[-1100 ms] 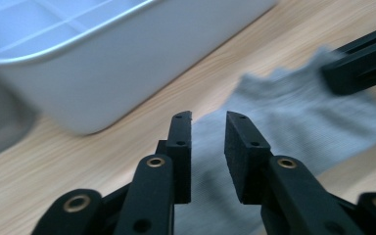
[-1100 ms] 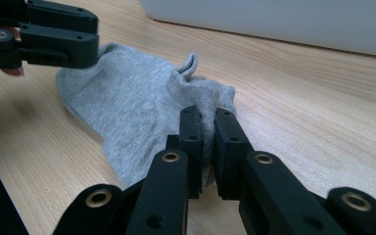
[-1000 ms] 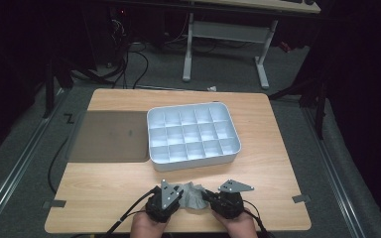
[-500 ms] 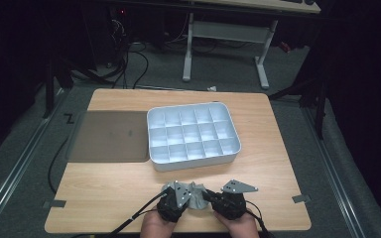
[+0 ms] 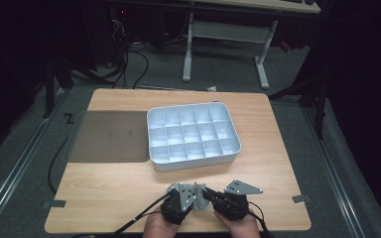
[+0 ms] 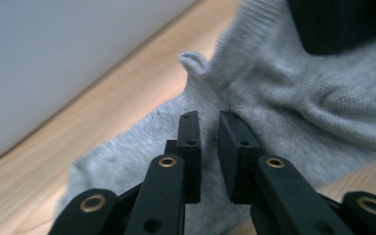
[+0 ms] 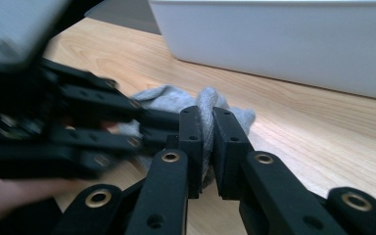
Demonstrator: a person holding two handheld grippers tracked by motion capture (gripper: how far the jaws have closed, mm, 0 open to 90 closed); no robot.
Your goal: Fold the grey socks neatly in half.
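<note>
Grey sock on counter near edge, partly hidden behind grippers. Right gripper clamps sock fold. Left gripper jaws just opening, slightly parted above sock, not pressing. White compartment tray just beyond.

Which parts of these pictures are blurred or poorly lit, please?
High view: the room around the table is dark. Left gripper view: the grey sock is soft, out of focus. Right gripper view: the left hand-held gripper is motion-blurred; the white tray is soft.
</note>
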